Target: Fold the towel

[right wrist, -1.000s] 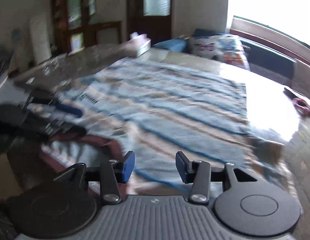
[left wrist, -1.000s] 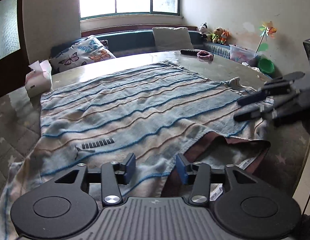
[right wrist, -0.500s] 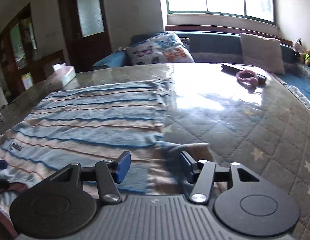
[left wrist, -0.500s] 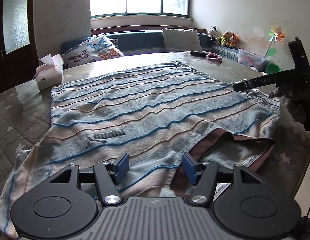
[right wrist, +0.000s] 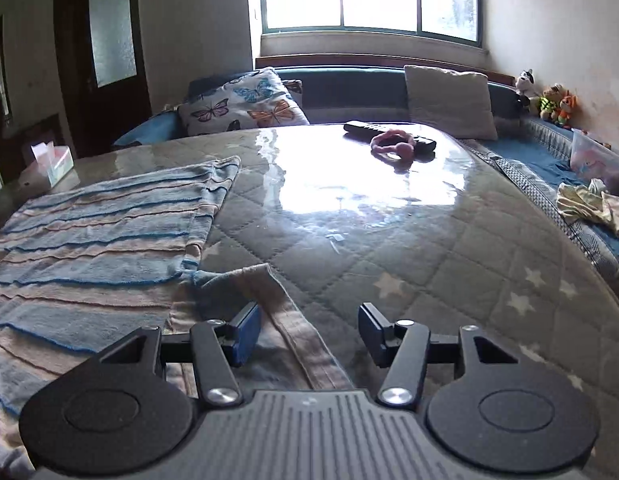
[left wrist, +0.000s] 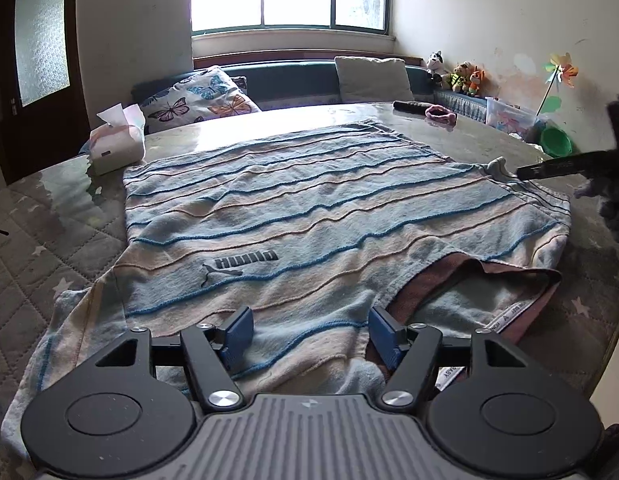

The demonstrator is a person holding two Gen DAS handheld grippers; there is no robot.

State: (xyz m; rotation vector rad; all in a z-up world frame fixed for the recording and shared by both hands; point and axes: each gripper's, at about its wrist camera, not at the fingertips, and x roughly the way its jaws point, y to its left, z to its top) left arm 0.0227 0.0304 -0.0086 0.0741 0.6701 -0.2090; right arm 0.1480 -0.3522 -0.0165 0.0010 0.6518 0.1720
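A blue, white and peach striped towel (left wrist: 309,216) lies spread on the quilted table, its near right corner turned over to show a brown hem and label. My left gripper (left wrist: 309,334) hovers open over the towel's near edge, nothing between its blue pads. In the right wrist view the towel (right wrist: 93,232) fills the left side. My right gripper (right wrist: 309,334) is open above the towel's right corner, whose peach edge runs under its left finger. The right gripper's dark finger (left wrist: 557,168) shows at the far right of the left wrist view, by the towel's right edge.
A tissue box (left wrist: 117,144) stands beyond the towel's far left corner. A black remote (right wrist: 389,132) and a pink ring (right wrist: 391,146) lie at the table's far side. Cushions and a bench line the window wall; a crumpled cloth (right wrist: 593,208) lies on the bench at right.
My right gripper has swung from facing across the towel to facing the window, settling over the towel's right corner. My left gripper has pulled back slightly and opened wider.
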